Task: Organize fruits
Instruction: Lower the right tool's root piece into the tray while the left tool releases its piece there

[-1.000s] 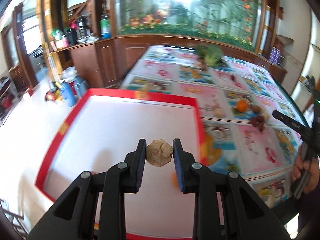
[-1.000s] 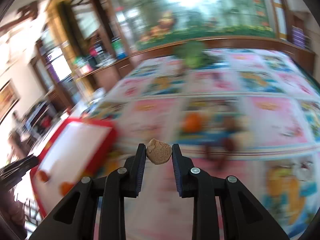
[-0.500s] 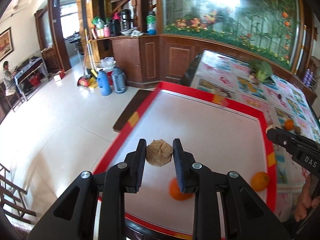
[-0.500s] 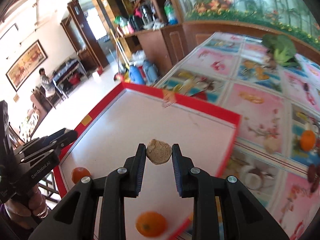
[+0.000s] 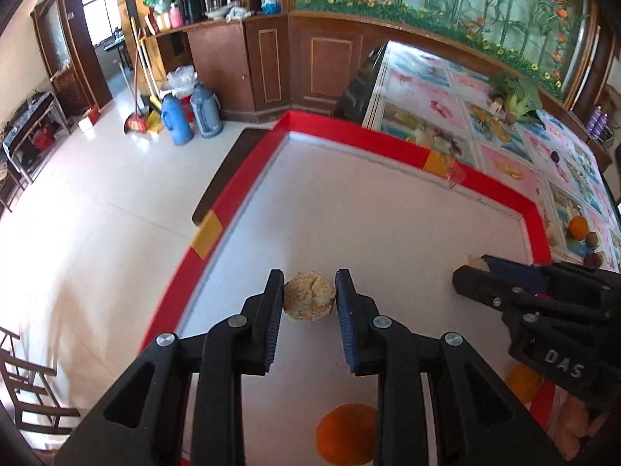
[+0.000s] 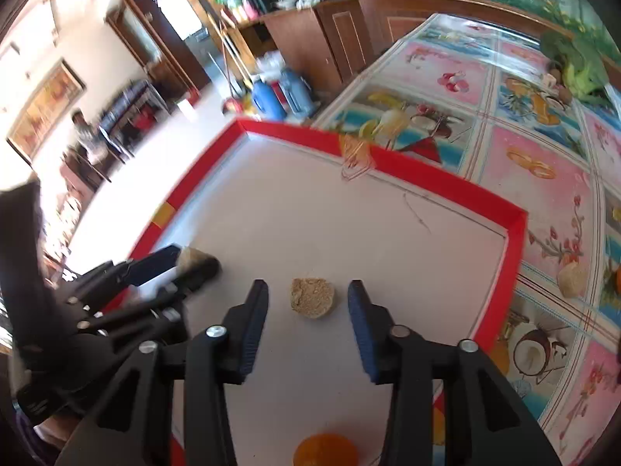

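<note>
**Two brown fruits over the red-rimmed tray**

We see two hand-held black two-finger grippers above a large white tray with a raised red rim (image 5: 351, 140), which sits at the corner of a counter covered in a glossy cloth printed with pink and blue fruit pictures (image 6: 543, 163).

In the left wrist view, the left gripper (image 5: 309, 302) has its jaws clenched on a rough, round, tan-brown fruit (image 5: 309, 301), held between the blue-lined pads above the white tray floor near the tray's left rim. A round orange fruit (image 5: 346, 435) lies on the tray below the gripper. To the right, the right gripper (image 5: 475, 268) reaches in over the tray.

In the right wrist view, the right gripper (image 6: 308, 306) has its jaws released and spread wide. A second tan-brown fruit with a flat, grainy face (image 6: 312, 297) sits between the pads, touching neither; we cannot tell for certain whether it rests on the tray floor. An orange fruit (image 6: 325, 449) lies on the tray at the bottom edge of this view.

Out on the counter, beyond the tray's right rim, we see another tan-brown fruit (image 6: 573, 279) and another orange fruit (image 5: 578, 227), and a leafy green vegetable (image 5: 518, 93) at the far end.
</note>
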`<act>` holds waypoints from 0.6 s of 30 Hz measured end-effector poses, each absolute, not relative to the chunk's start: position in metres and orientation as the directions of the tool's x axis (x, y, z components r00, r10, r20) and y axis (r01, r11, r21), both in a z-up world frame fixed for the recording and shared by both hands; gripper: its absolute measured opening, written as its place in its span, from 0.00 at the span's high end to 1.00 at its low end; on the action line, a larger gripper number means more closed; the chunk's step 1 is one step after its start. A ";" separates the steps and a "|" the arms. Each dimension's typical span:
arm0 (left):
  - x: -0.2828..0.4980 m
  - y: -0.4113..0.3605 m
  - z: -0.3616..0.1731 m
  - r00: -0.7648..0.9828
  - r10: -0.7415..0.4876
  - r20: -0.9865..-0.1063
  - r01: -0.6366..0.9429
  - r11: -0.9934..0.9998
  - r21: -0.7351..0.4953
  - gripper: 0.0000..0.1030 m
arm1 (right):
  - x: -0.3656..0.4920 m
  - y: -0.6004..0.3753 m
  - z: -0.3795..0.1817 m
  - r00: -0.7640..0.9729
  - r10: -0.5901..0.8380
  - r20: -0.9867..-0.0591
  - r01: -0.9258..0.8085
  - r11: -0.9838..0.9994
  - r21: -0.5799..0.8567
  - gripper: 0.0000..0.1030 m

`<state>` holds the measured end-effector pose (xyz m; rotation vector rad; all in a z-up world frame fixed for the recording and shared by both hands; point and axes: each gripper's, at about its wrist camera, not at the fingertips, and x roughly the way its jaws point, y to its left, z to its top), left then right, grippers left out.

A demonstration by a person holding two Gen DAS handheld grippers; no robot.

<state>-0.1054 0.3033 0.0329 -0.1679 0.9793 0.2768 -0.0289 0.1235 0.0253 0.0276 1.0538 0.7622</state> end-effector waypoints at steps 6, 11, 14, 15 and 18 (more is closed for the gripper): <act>-0.108 0.299 0.035 0.516 0.177 -0.838 -0.329 0.944 -0.003 0.32 | -0.027 0.048 0.038 0.411 0.591 -0.694 -0.481 0.788 0.386 0.58; -0.123 0.288 0.051 0.545 0.216 -0.810 -0.332 0.943 0.028 0.31 | -0.035 -0.047 0.046 0.547 0.517 -0.659 -0.367 0.855 0.367 0.57; -0.129 0.271 0.059 0.569 0.192 -0.800 -0.294 0.956 0.020 0.30 | -0.042 -0.100 0.045 0.604 0.443 -0.662 -0.277 0.896 0.347 0.57; -0.131 0.260 0.063 0.582 0.178 -0.794 -0.268 0.963 0.019 0.30 | -0.039 -0.111 0.046 0.608 0.429 -0.667 -0.256 0.902 0.347 0.57; -0.132 0.231 0.072 0.609 0.141 -0.781 -0.199 0.980 0.021 0.29 | -0.042 -0.145 0.035 0.606 0.398 -0.689 -0.190 0.913 0.361 0.57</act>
